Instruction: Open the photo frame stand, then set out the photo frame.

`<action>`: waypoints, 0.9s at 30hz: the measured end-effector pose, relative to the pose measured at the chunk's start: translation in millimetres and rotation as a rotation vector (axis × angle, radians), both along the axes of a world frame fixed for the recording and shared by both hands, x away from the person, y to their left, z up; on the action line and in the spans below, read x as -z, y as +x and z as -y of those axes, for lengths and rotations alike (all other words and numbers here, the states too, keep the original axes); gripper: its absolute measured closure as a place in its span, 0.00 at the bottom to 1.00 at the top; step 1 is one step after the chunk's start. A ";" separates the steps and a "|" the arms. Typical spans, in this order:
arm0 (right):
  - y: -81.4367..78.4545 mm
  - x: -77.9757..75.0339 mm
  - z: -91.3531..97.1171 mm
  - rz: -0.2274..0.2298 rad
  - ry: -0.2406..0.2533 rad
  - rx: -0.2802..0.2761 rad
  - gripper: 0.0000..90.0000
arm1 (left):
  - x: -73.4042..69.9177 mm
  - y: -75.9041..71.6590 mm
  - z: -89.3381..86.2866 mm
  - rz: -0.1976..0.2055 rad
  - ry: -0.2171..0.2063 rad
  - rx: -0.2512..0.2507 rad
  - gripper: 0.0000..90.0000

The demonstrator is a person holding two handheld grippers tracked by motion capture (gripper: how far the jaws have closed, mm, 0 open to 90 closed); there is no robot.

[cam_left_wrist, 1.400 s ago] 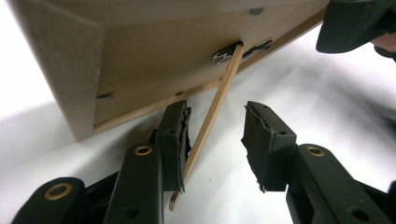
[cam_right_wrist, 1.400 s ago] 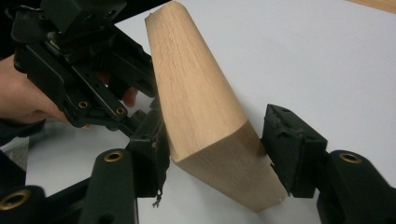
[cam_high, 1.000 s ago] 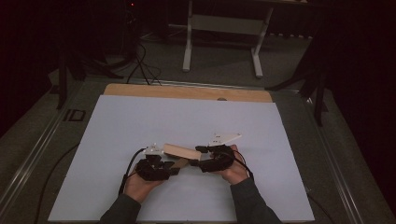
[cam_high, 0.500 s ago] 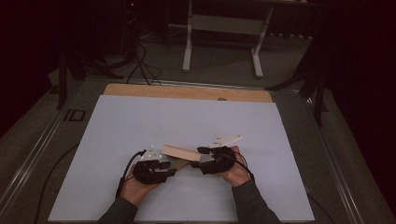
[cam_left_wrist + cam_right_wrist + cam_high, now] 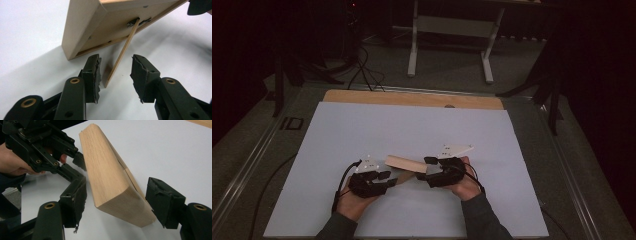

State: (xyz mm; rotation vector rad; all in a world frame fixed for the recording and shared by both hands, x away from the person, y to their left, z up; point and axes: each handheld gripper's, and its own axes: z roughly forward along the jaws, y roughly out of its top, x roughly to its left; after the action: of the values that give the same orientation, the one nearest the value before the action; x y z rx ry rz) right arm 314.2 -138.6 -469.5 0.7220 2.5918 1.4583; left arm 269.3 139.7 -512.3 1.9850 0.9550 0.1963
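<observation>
The wide white rectangular table sheet [image 5: 377, 135], with a strip of bare tan wooden board [image 5: 412, 98] along its 12 o'clock edge, shows whole from the high view, as does the grey floor with a pale metal stand [image 5: 452, 30] beyond it; the gripper views give only patches of that white surface. On the sheet, toward 6 o'clock from its middle, a pale wooden picture frame [image 5: 404, 163] stands tilted between the person's two hands. From above it reads as one short tan bar. The right gripper view shows its thick rounded outer edge with fine straight grain and a cut end [image 5: 110, 177], while the left gripper view shows its back [image 5: 117, 22]: a flat recessed panel, small dark fasteners, and a thin wooden prop leg [image 5: 122, 53] hinged at a dark bracket and slanting down to touch the sheet. The left black two-jaw gripper [image 5: 384, 176] sits at the frame's 8 o'clock end; its jaws are apart, with the prop leg between them and neither pad pressing it. The right black two-jaw gripper [image 5: 430, 161] is at the frame's 3 o'clock end; its jaws have just been opening, and the frame's end stands between them, clear of both pads.
</observation>
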 end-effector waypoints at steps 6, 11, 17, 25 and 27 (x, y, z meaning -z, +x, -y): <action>-0.4 -4.1 2.3 0.011 0.010 0.003 0.35 | -3.6 -1.9 0.1 0.022 0.017 -0.002 0.65; -1.0 -8.4 4.8 0.019 0.024 0.005 0.34 | -6.8 -3.0 -2.4 0.039 0.015 -0.009 0.65; -2.6 -12.1 5.2 0.027 0.034 -0.003 0.34 | -8.5 -3.7 -3.3 0.047 0.012 -0.013 0.65; -3.5 -20.8 11.5 0.043 0.074 0.009 0.34 | -11.6 -5.2 -3.2 0.065 0.014 -0.010 0.65; -3.0 -23.5 14.9 0.049 0.088 0.017 0.35 | -11.7 -5.2 -3.5 0.065 0.015 -0.009 0.65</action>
State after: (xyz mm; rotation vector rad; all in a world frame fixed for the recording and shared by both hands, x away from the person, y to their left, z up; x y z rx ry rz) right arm 311.2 -153.5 -446.0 0.7062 2.4931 1.5734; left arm 264.1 143.3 -500.6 1.9758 0.9234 0.2721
